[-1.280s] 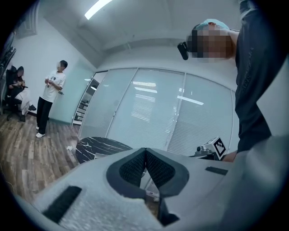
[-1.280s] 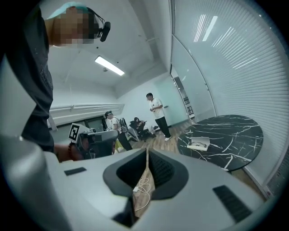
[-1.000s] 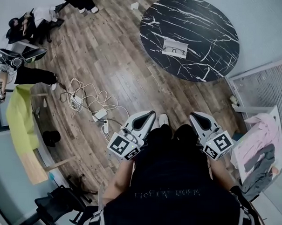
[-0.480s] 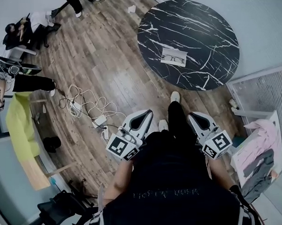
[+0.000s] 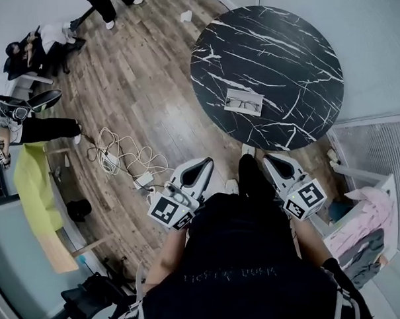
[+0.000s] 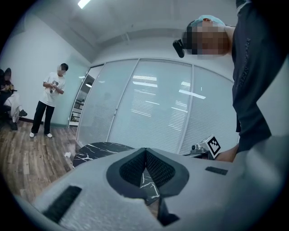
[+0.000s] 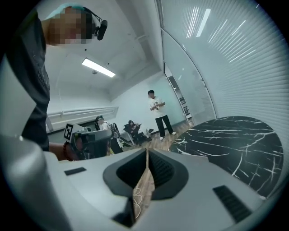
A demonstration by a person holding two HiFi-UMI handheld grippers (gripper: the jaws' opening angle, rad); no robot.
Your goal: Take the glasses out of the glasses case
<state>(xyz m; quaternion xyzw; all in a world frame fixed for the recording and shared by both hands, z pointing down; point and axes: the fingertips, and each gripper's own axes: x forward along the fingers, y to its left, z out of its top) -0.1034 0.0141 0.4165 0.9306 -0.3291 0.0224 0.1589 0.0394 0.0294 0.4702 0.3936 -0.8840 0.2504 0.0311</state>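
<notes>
Wood-plank floor surrounds a round black marble table, on which we see the glasses lying in the open white glasses case. We hold the left gripper and right gripper close to our body, well apart from the case (both pairs of jaws pressed together, nothing between them).

Dark shirt; white left hand-held gripper and right hand-held gripper.

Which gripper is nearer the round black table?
The right gripper: its tip lies close beside the table, while the left gripper hangs over open floor.
</notes>
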